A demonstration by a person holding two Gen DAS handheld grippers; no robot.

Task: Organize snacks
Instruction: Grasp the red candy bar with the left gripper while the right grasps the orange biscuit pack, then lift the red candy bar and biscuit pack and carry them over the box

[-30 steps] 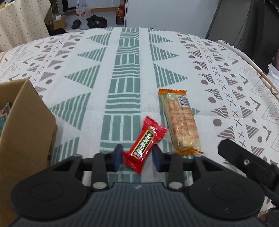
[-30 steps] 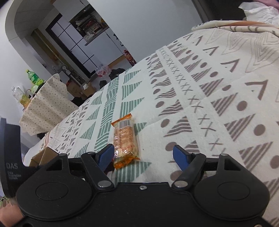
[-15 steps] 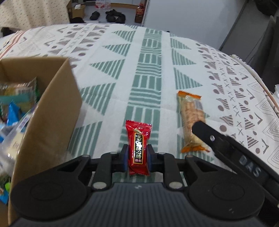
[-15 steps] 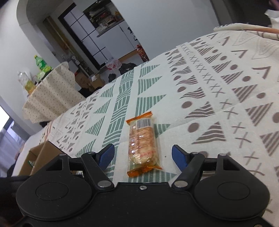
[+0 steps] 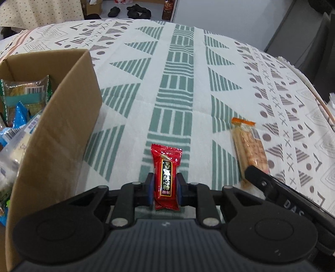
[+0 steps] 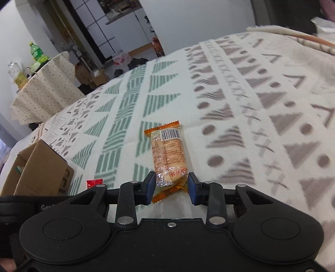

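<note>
Candy (image 5: 166,177) now clamped in the left gripper (image 5: 165,191), off the cloth (image 5: 180,83).
Right gripper (image 6: 171,186), narrowed since a second ago, brackets the biscuit pack (image 6: 168,154) unclosed; box (image 5: 52,134) at the left edge awaits both.

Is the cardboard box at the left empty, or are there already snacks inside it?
Not empty. The cardboard box is open at the top, and several snack packets show inside. How full it is cannot be told.

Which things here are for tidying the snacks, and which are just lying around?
For the job: red candy in the left gripper, orange cracker pack between the right gripper fingers, cardboard box.

Lying about: green bottle, shoes, patterned tablecloth.
</note>
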